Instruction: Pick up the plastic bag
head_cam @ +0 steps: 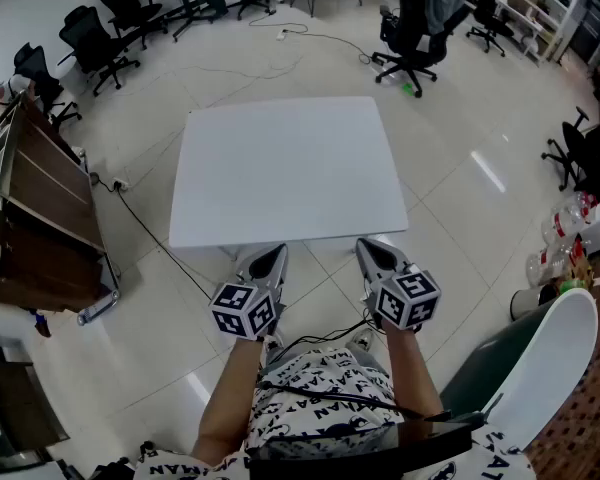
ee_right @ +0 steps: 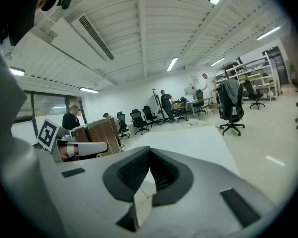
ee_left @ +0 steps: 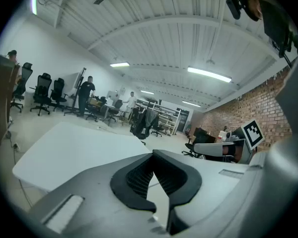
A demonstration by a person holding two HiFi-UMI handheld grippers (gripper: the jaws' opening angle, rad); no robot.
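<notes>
an open office: swivel chairs (head_cam: 412, 28), shelving (ee_left: 161, 115), white table (head_cam: 285, 173).

You have no word, number or brand here that can be read. Just before the near edge of the white table (head_cam: 280, 168), the cube (head_cam: 245, 311) on your left gripper (head_cam: 270, 260) and the cube (head_cam: 408, 298) on your right gripper (head_cam: 373, 252) carry only black-and-white square code patterns, without letters. Further from the table, your shirt (head_cam: 320, 398) has a black print that may be letters, but it is too small and folded to read.
</notes>
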